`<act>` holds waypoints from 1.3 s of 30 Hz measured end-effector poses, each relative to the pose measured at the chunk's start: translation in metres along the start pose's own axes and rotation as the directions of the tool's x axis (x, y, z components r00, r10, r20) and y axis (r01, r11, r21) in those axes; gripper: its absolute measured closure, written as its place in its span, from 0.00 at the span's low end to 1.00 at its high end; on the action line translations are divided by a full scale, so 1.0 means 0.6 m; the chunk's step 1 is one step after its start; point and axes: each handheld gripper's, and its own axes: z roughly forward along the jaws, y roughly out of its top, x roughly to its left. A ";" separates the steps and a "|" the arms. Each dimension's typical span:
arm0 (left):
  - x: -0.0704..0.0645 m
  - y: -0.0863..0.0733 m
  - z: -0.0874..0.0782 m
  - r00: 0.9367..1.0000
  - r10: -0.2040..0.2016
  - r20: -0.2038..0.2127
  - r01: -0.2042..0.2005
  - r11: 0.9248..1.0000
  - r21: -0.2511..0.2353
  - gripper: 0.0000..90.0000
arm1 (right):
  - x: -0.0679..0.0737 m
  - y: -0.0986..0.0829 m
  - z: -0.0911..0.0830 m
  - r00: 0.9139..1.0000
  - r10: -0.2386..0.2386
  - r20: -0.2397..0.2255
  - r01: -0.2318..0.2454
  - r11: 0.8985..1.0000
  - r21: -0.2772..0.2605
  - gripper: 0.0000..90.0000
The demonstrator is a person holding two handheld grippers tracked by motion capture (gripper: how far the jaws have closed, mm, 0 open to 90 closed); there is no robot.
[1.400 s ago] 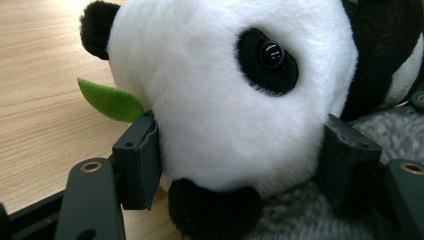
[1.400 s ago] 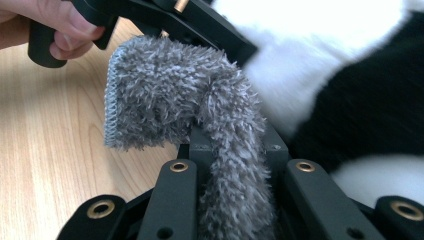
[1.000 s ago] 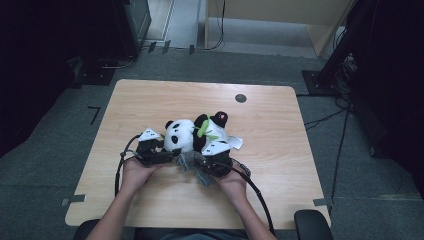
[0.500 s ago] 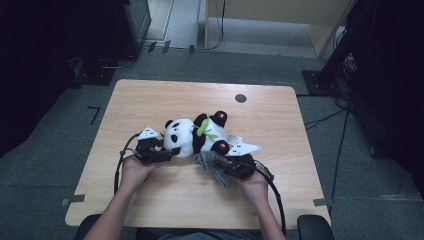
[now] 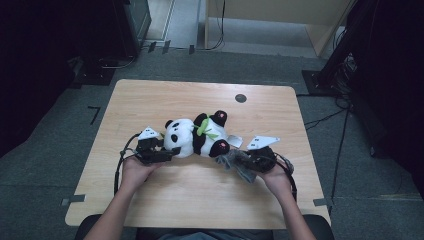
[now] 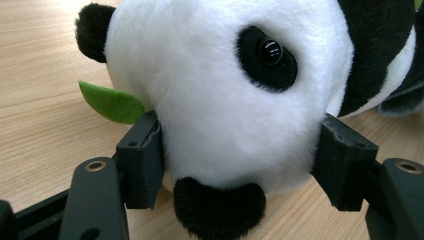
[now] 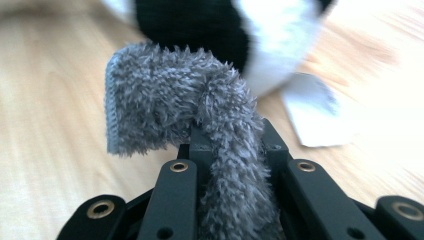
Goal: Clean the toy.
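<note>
toy panda (image 5: 196, 137) lying mid-desk (image 5: 150, 100) | left hand-held gripper (image 5: 159, 154) clamped on both sides of its head | right hand-held gripper (image 5: 239, 160) pinching grey fuzzy cloth (image 7: 200, 120) just beside panda's foot | white tag (image 7: 315, 115) near

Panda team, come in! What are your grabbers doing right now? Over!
Left gripper clamped on panda head. Right gripper shut on grey fuzzy cloth, beside panda's foot. White tag lies nearby; nothing blocking.
</note>
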 end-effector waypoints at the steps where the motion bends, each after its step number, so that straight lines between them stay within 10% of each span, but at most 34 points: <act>1: 0.000 0.000 0.001 1.000 0.004 -0.003 -0.004 1.000 -0.001 0.34 | -0.015 -0.001 -0.003 1.000 0.019 0.009 -0.019 1.000 -0.008 0.84; 19: -0.001 -0.001 0.002 1.000 0.006 -0.009 -0.006 1.000 -0.006 0.34 | -0.101 0.057 0.064 0.995 0.067 0.068 -0.065 0.998 -0.026 0.85; 39: -0.002 -0.006 0.002 1.000 0.004 -0.016 -0.004 1.000 -0.024 0.28 | -0.197 0.025 0.036 0.963 0.213 0.166 -0.190 0.971 -0.144 0.84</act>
